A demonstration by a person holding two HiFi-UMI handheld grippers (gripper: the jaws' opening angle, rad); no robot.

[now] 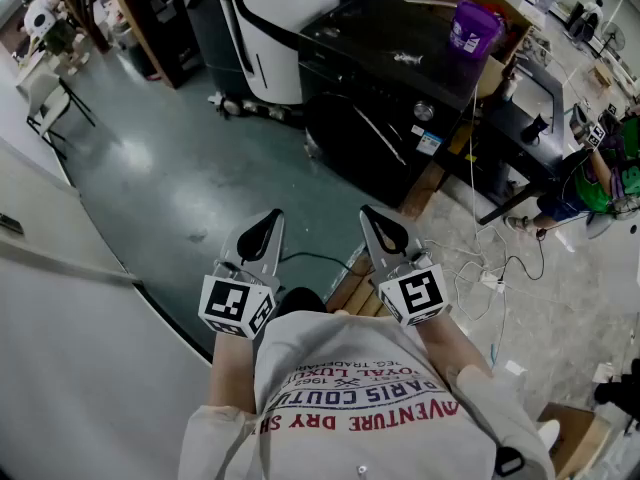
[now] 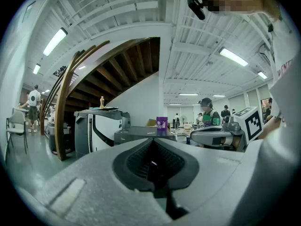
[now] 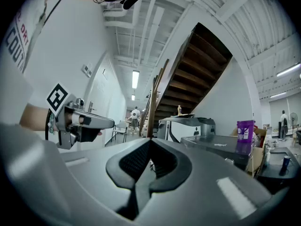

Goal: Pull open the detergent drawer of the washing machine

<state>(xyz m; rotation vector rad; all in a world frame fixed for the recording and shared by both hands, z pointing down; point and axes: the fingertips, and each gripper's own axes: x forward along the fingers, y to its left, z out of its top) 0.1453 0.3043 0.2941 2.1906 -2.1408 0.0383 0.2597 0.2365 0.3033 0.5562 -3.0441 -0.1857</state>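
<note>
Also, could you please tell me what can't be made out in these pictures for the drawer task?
Detergent drawer: in the head view, the front of the black washing machine is too dark and small to pick it out.
Machine's front: largely hidden behind the left gripper and the right gripper in their own views.
Print on the purple tub: too small in every view.

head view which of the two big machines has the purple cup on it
The black boxy machine nearer the person: the purple plastic cup stands on its top. The white machine with a black curved stripe, behind it, has none.
</note>
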